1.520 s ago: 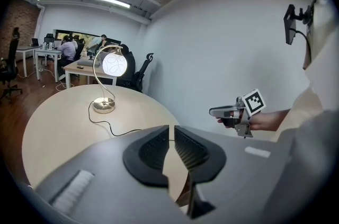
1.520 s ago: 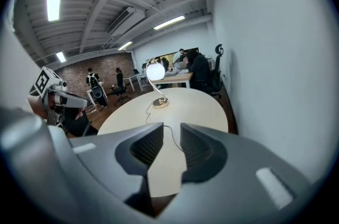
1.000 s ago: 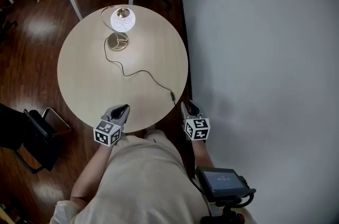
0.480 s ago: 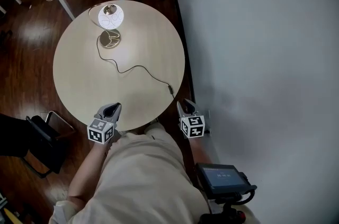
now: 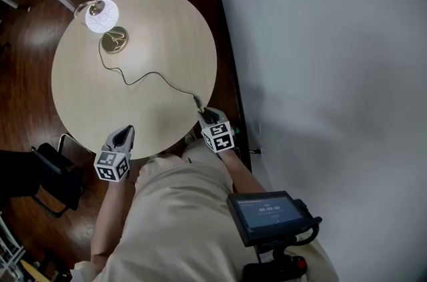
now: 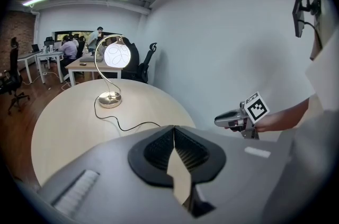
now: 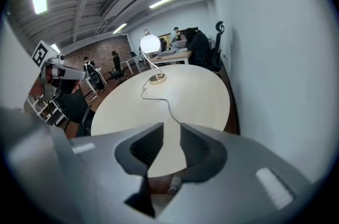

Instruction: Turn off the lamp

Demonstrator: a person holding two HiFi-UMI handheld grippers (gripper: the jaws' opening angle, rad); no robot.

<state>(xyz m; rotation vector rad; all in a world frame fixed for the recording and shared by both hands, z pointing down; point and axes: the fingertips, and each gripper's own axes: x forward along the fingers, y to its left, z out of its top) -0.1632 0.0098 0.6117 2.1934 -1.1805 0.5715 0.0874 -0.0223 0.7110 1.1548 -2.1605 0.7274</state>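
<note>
Lamp [image 5: 101, 17] lit on the table [image 5: 163, 34]; left tongs [image 5: 124, 131] clenched empty, right tongs [image 5: 207, 114] released; screen [image 5: 267, 211] print unreadable.

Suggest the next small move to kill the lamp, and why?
Probably nudge the right gripper forward to the dark inline piece on the cord, likely the switch. The lamp is lit across the table; that piece lies just ahead of the open jaws.

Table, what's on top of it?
A lit lamp near the far edge of the table, and its cord snaking to the near edge. The right claw covers where the cord goes next.
</note>
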